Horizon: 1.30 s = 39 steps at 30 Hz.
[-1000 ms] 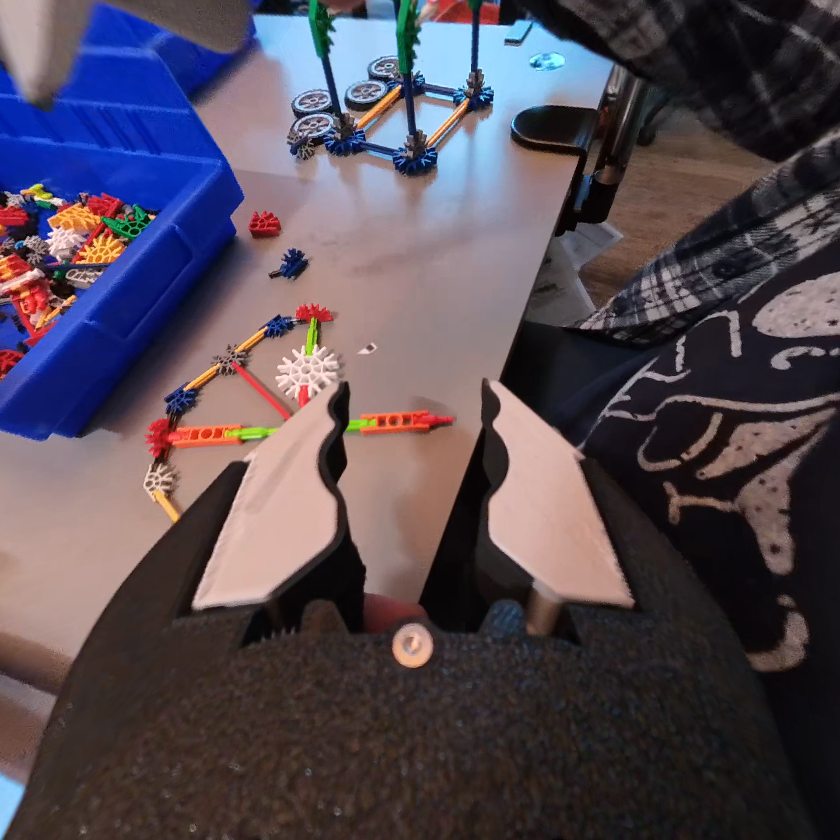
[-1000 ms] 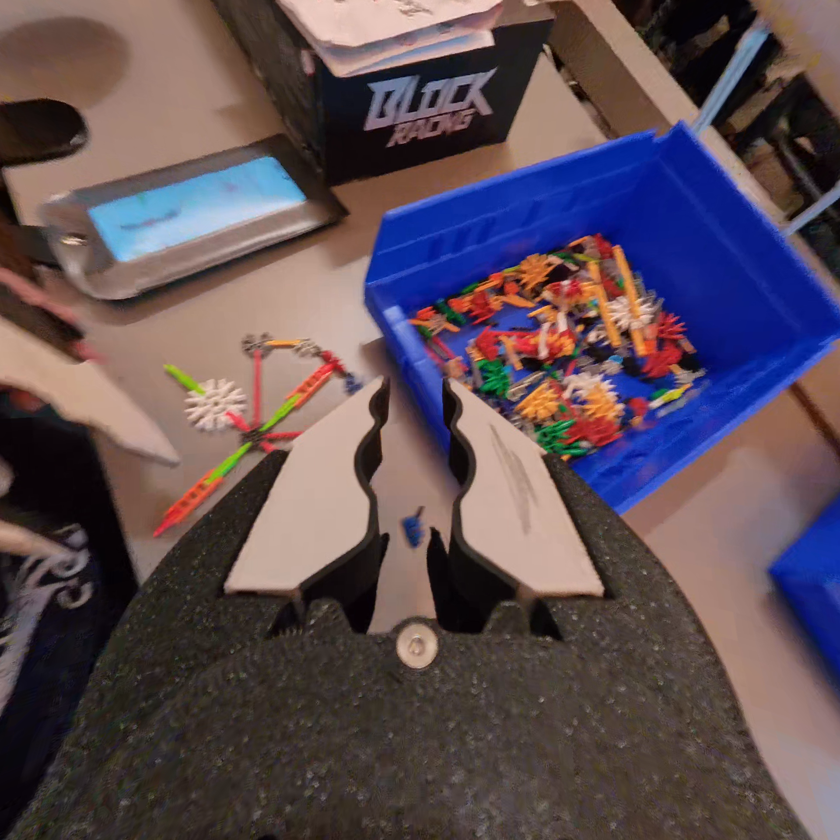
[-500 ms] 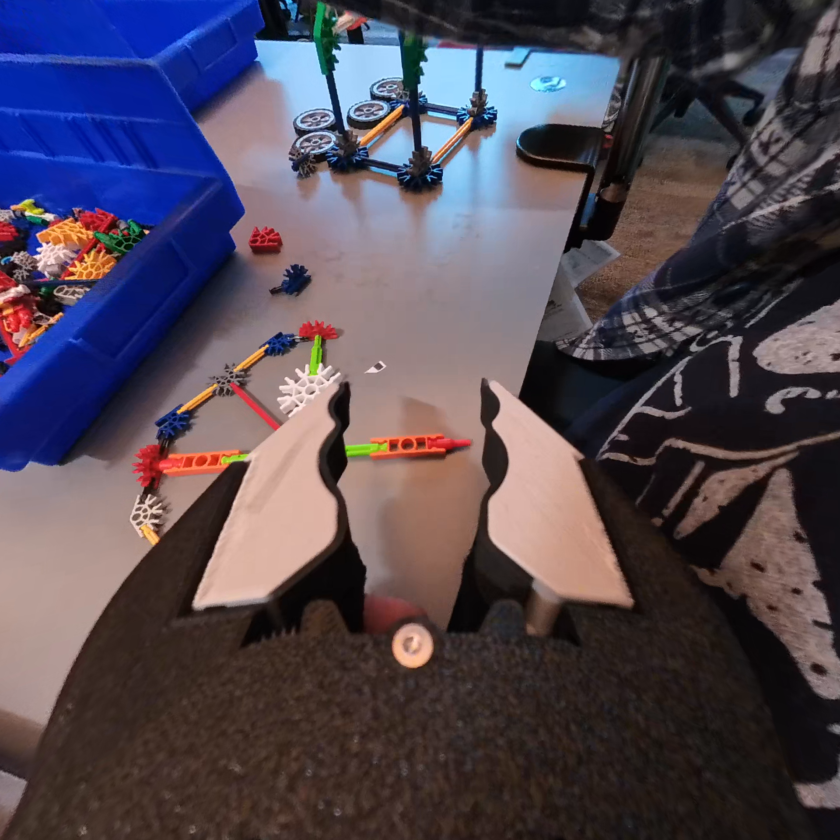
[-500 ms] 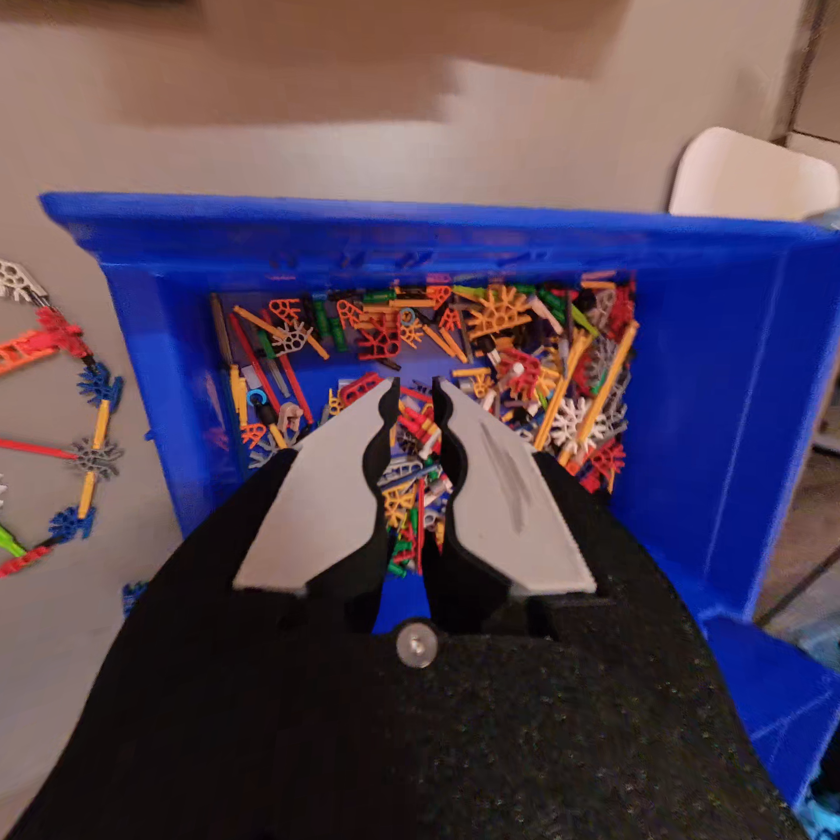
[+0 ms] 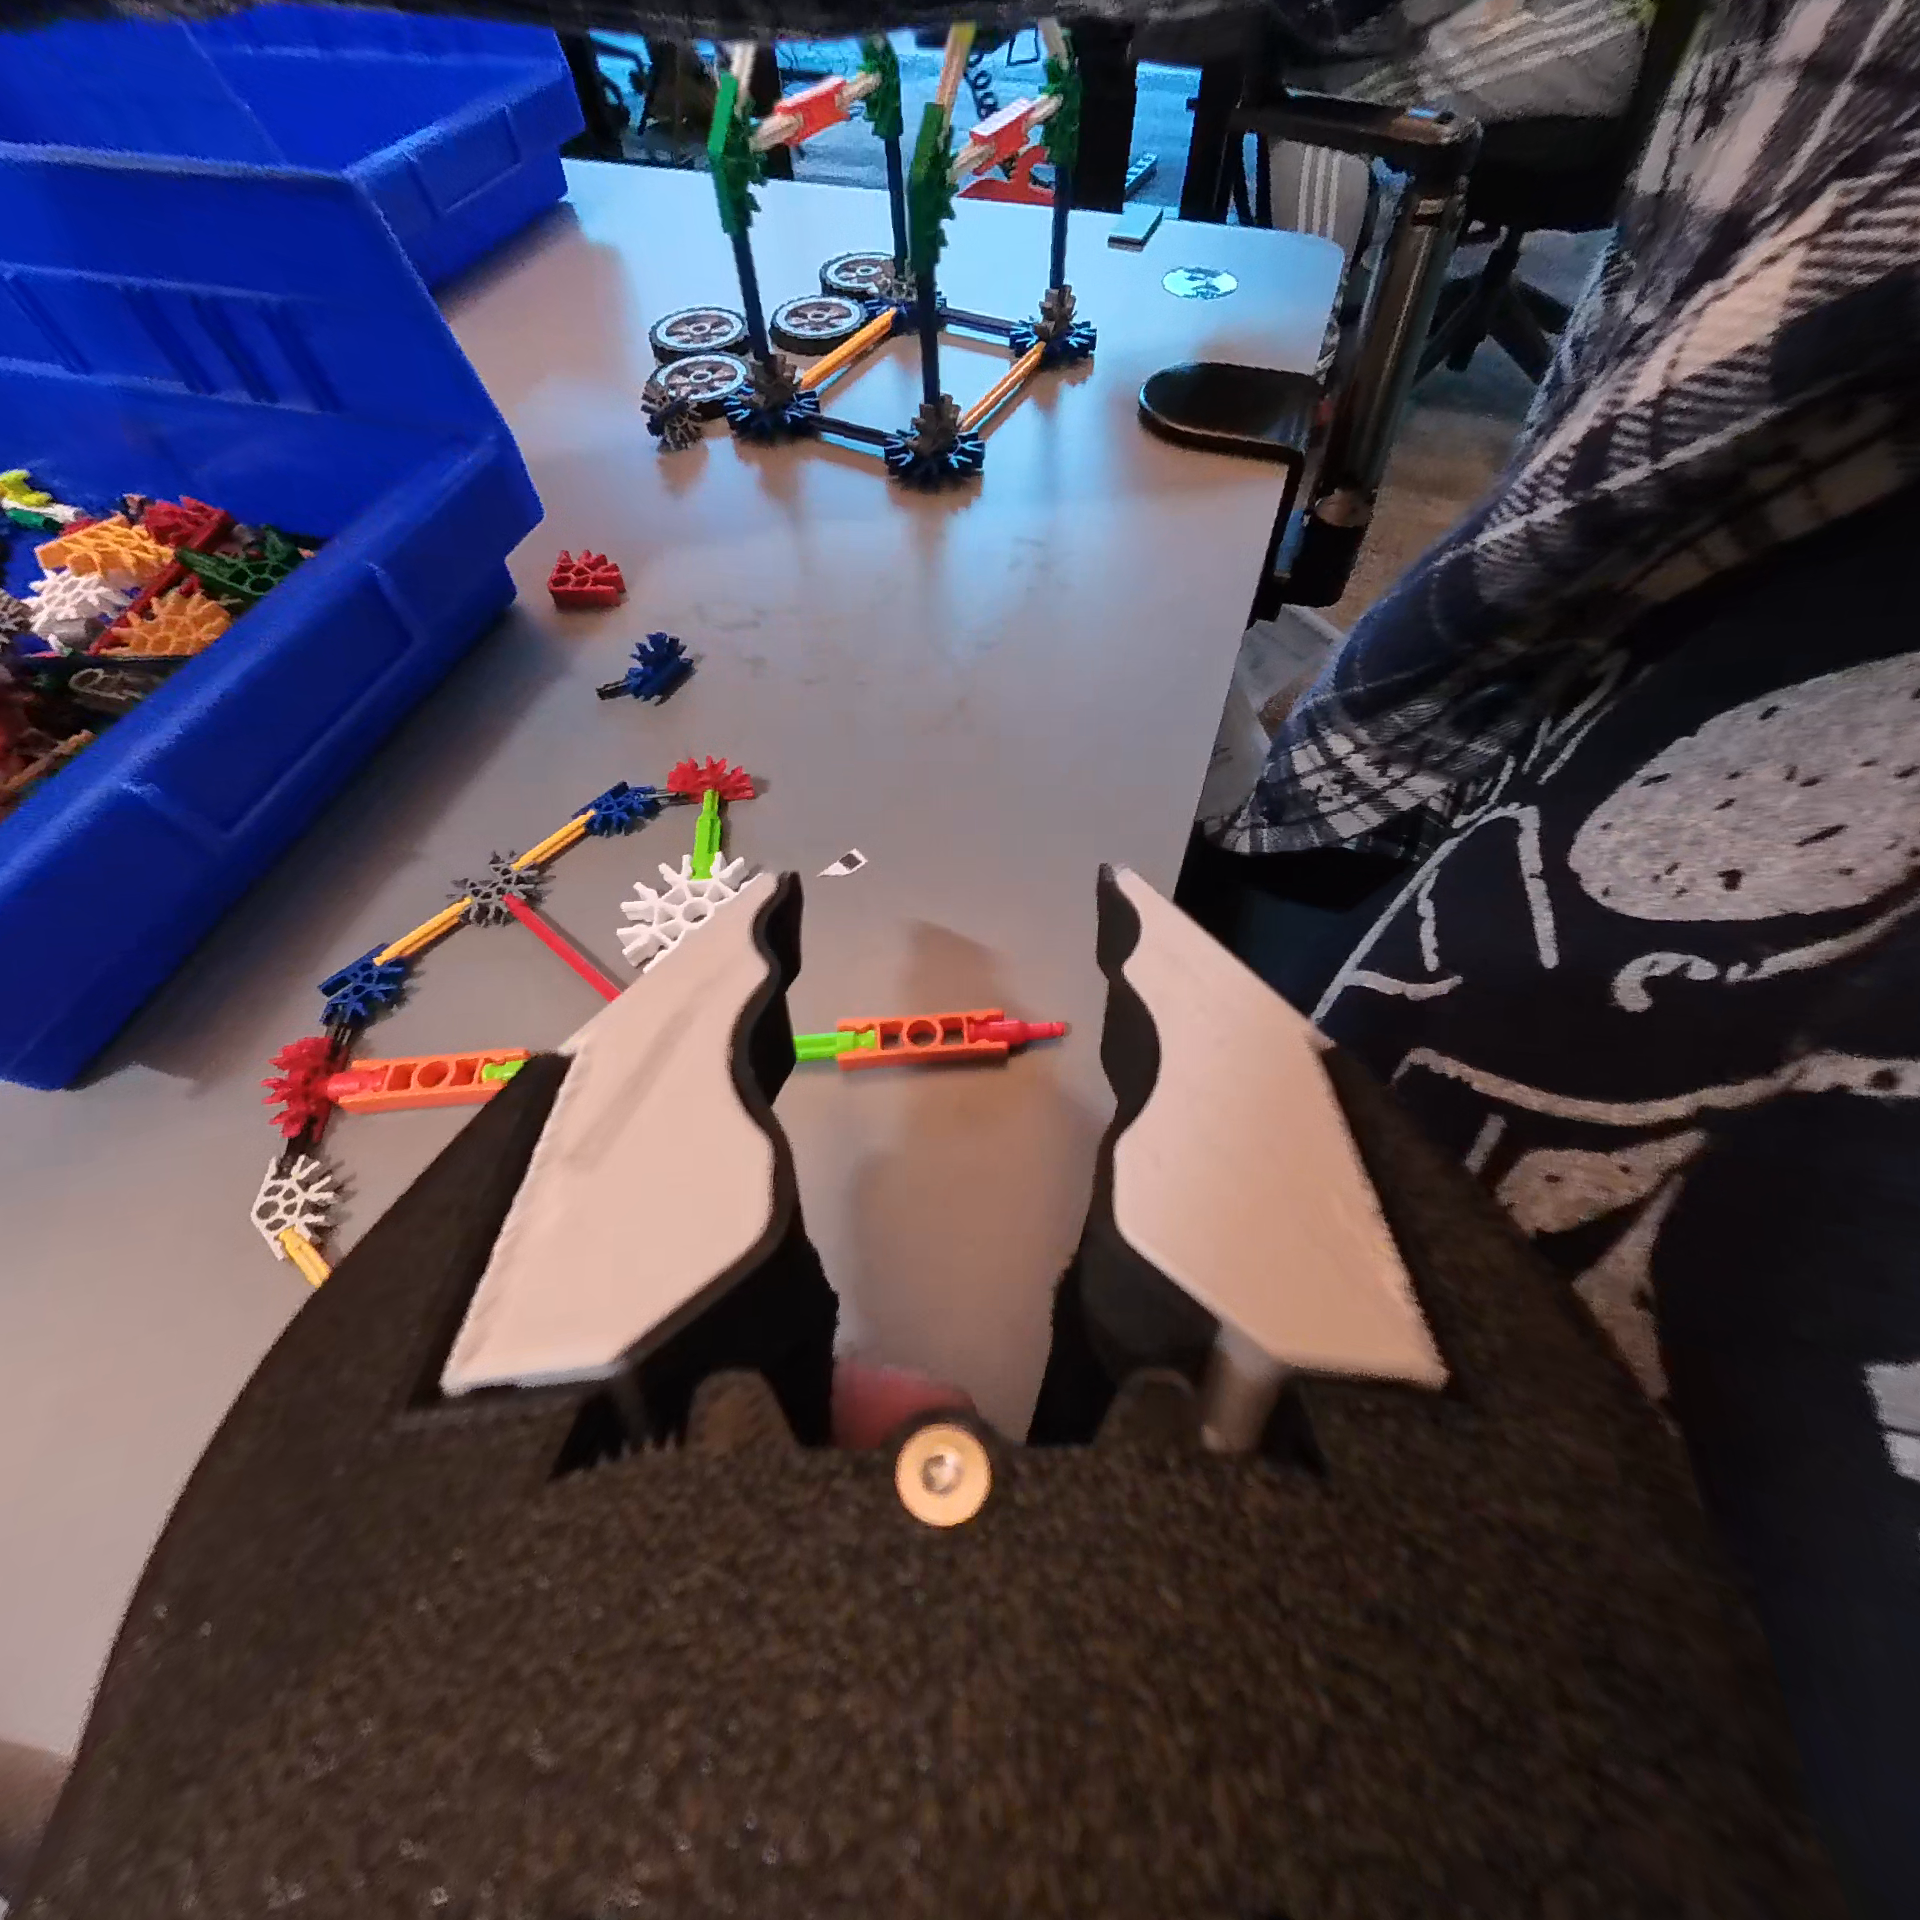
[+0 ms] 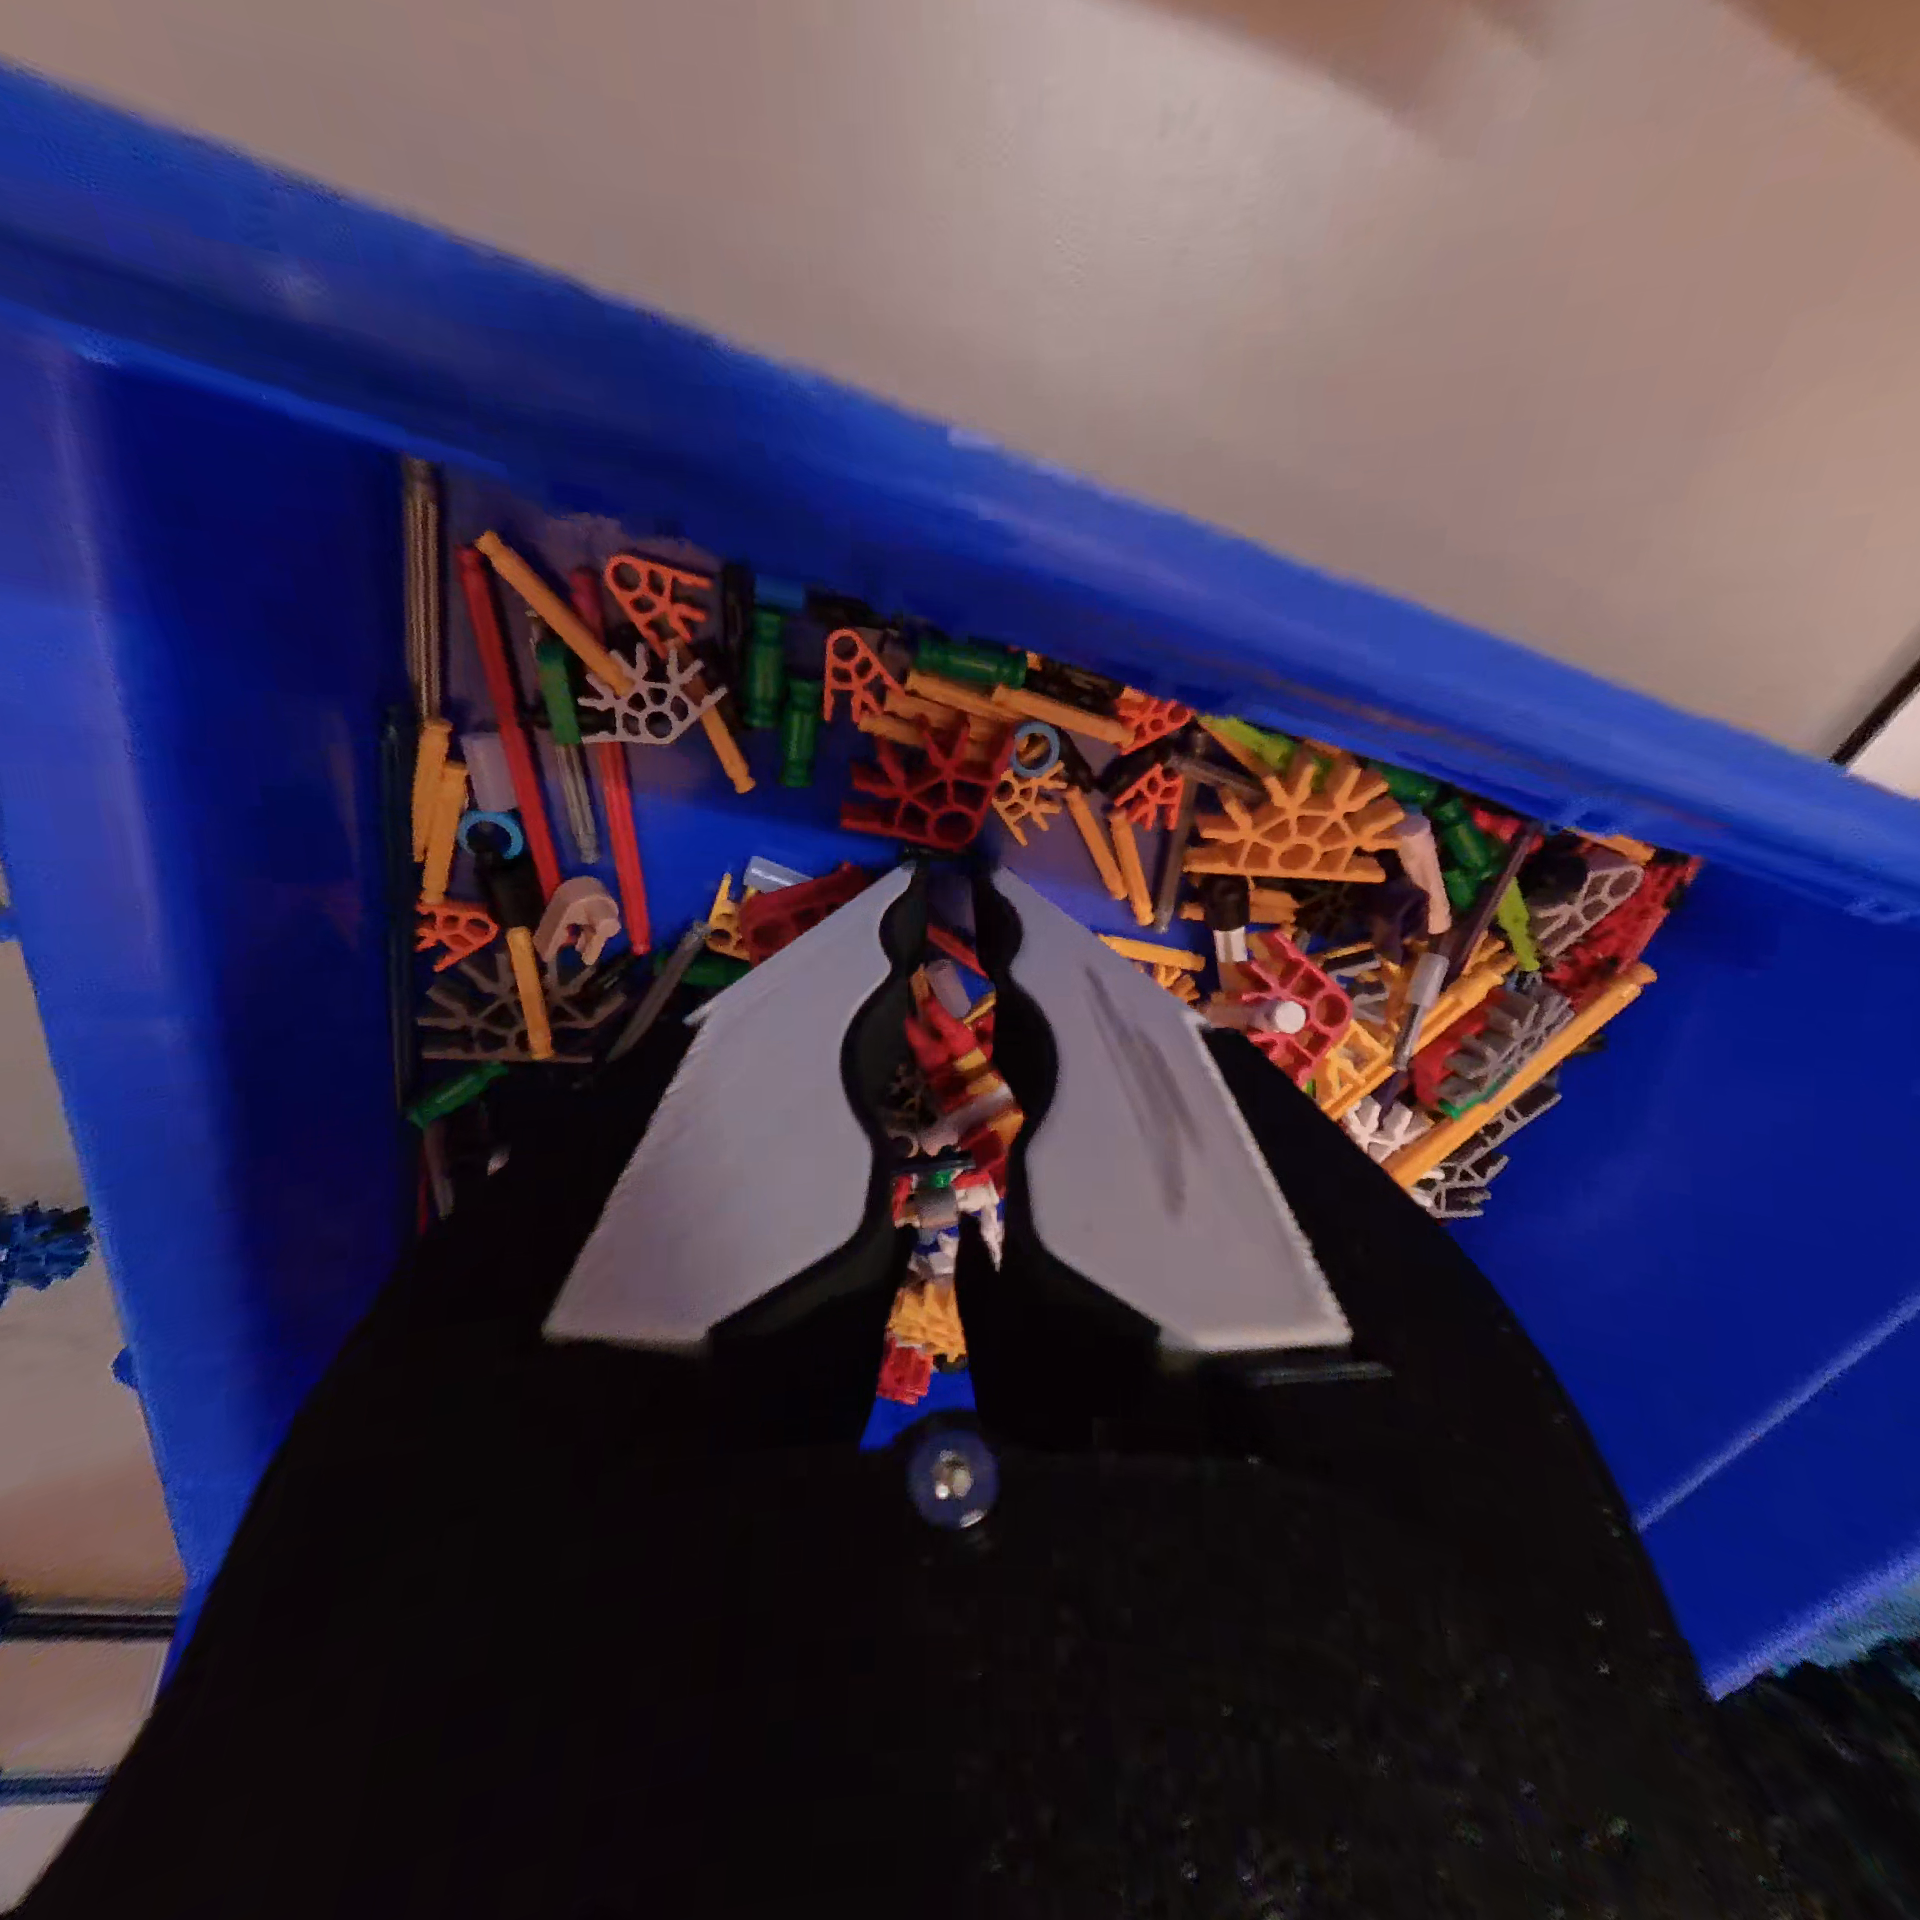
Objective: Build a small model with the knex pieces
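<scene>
My left gripper [image 5: 945,899] is open and empty, held low over the grey table [image 5: 935,644]. Just beyond its fingertips lies a flat assembly of rods and connectors, with a white connector [image 5: 681,914] and an orange rod [image 5: 920,1034]. My right gripper [image 6: 951,873] is down inside a blue bin [image 6: 1039,540], over a heap of loose coloured rods and connectors [image 6: 1288,831]. Its jaws are almost together, with only a thin slit between them. Its tips sit at the near edge of a red connector [image 6: 925,800]. Blur hides whether they pinch a piece.
The same blue bin [image 5: 260,748] stands at the left of the table, with another behind it. A standing rod frame with small wheels [image 5: 894,343] is at the far side. A loose red connector [image 5: 585,579] and a blue one [image 5: 655,670] lie between. A person's torso [image 5: 1662,935] is at the right edge. About 30 centimeters separates my left fingertips from my right.
My right gripper swung from above the table into the blue bin, dropped closer to the pieces, and its jaws narrowed. My left gripper stayed open and shifted only slightly.
</scene>
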Each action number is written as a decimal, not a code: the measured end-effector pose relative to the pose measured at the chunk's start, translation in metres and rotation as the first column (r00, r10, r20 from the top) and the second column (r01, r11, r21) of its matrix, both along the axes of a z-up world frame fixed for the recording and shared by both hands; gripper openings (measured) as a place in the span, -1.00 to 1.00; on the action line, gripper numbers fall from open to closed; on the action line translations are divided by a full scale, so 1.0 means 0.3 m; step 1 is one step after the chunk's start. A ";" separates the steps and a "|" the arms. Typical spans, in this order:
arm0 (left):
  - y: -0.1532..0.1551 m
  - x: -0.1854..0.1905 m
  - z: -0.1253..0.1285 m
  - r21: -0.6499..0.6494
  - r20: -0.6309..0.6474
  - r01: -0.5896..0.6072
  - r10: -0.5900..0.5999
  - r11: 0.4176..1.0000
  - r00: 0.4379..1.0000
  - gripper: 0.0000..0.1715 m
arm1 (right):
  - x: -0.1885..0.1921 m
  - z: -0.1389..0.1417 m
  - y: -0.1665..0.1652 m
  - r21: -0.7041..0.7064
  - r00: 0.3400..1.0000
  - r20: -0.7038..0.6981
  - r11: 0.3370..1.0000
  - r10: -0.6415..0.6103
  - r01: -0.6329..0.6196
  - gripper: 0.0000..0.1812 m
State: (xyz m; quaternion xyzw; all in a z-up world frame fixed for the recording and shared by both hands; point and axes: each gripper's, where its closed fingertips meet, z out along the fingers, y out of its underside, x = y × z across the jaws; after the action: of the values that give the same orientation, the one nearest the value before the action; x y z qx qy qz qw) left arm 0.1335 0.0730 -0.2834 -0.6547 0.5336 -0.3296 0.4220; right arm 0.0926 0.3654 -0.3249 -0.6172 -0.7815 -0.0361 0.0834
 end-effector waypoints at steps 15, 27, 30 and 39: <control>-0.004 0.011 0.000 -0.012 0.009 0.013 -0.012 1.000 1.000 -0.35 | 0.001 0.017 0.005 0.006 0.999 -0.032 0.999 -0.038 0.038 -0.78; 0.001 0.010 -0.003 -0.014 0.008 0.013 -0.013 1.000 1.000 -0.35 | -0.017 0.000 -0.014 -0.073 0.993 -0.094 0.995 -0.078 0.071 -0.85; 0.003 0.008 -0.002 -0.014 0.011 0.012 -0.012 1.000 1.000 -0.35 | -0.006 0.001 -0.017 -0.059 0.995 -0.074 0.996 -0.065 0.060 -0.86; 0.012 0.000 0.000 -0.019 0.014 0.011 -0.011 1.000 1.000 -0.34 | 0.035 0.195 -0.021 0.076 0.980 -0.152 0.987 -0.126 0.138 -0.85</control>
State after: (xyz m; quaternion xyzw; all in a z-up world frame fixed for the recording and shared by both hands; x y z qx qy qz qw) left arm 0.1335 0.0764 -0.2836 -0.6536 0.5311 -0.3414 0.4173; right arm 0.1033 0.3590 -0.2664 -0.6645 -0.7283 -0.0300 0.1647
